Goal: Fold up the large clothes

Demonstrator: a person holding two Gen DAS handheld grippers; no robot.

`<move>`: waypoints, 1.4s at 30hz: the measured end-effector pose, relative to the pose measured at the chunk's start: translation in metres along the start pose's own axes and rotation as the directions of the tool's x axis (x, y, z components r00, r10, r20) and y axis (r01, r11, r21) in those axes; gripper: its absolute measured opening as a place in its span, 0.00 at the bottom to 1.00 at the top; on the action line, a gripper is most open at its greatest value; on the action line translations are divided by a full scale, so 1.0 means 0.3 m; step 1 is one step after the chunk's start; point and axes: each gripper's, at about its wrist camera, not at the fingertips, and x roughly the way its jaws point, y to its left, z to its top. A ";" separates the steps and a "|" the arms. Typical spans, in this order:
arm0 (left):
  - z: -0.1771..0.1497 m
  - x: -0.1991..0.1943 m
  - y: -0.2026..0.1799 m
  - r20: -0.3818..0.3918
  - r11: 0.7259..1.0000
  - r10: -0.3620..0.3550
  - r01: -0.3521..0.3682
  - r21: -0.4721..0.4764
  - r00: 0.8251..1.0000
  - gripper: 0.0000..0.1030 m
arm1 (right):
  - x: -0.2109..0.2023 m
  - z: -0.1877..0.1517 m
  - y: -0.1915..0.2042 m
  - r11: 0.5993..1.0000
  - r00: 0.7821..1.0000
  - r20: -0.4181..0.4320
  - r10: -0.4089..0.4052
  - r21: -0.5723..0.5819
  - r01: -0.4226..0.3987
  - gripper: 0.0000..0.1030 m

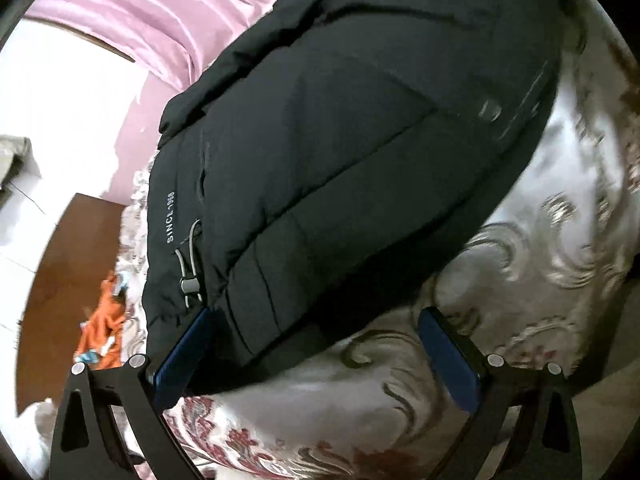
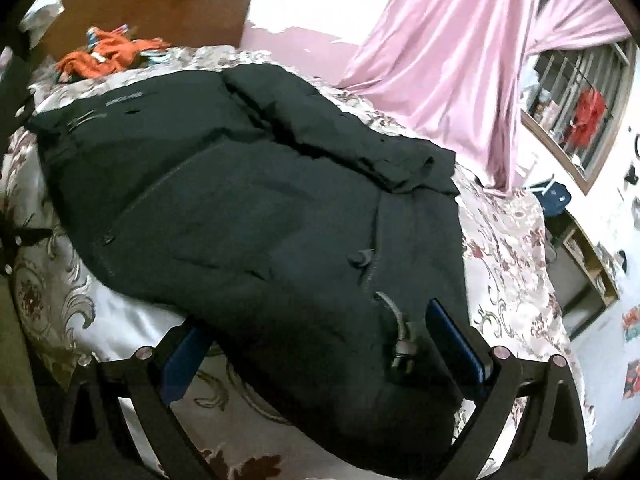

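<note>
A large black puffer jacket (image 1: 340, 152) lies spread on a floral bedspread (image 1: 540, 208), one sleeve folded across its body. It also shows in the right wrist view (image 2: 248, 208). My left gripper (image 1: 316, 320) is open at the jacket's hem corner, its left finger (image 1: 184, 352) touching the fabric by a grey drawcord (image 1: 188, 276). My right gripper (image 2: 312, 332) is open and straddles the jacket's hem, with the drawcord toggle (image 2: 402, 348) between the fingers. Neither holds anything.
The bedspread (image 2: 512, 248) covers the bed. An orange garment (image 2: 108, 56) lies by the wooden headboard (image 2: 152, 4). Pink curtains (image 2: 448, 60) hang beyond the bed, with a window (image 2: 580, 108) and a low shelf (image 2: 584, 268) at right.
</note>
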 end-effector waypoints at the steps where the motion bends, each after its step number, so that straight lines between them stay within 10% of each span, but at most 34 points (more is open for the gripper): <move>1: 0.001 0.008 -0.004 -0.006 1.000 0.013 -0.013 0.010 1.000 1.00 | 0.011 -0.002 -0.011 1.000 1.000 -0.010 -0.001 0.010 0.001 0.97; 10: -0.006 -0.002 0.052 0.011 0.989 0.124 -0.122 -0.078 0.992 0.93 | 0.038 -0.005 -0.026 1.000 0.999 -0.041 0.006 0.018 -0.005 0.97; 21: -0.038 -0.024 0.225 0.104 0.964 -0.009 0.036 -0.264 0.995 0.92 | -0.037 0.029 -0.033 0.997 0.997 0.071 -0.042 0.065 0.037 0.97; 31: -0.037 -0.008 0.150 0.091 0.991 0.076 -0.065 -0.117 0.993 0.91 | -0.084 0.167 -0.124 0.993 0.989 0.146 -0.002 0.116 -0.015 0.97; 37: -0.015 -0.029 0.160 0.116 0.970 0.221 -0.206 -0.129 0.968 0.53 | -0.089 0.151 -0.096 0.997 0.991 0.131 -0.017 0.079 0.007 0.90; 42: 0.002 -0.082 0.202 0.201 0.949 0.292 -0.259 -0.178 0.935 0.29 | -0.095 0.099 -0.029 0.998 0.993 0.100 -0.059 -0.007 0.060 0.61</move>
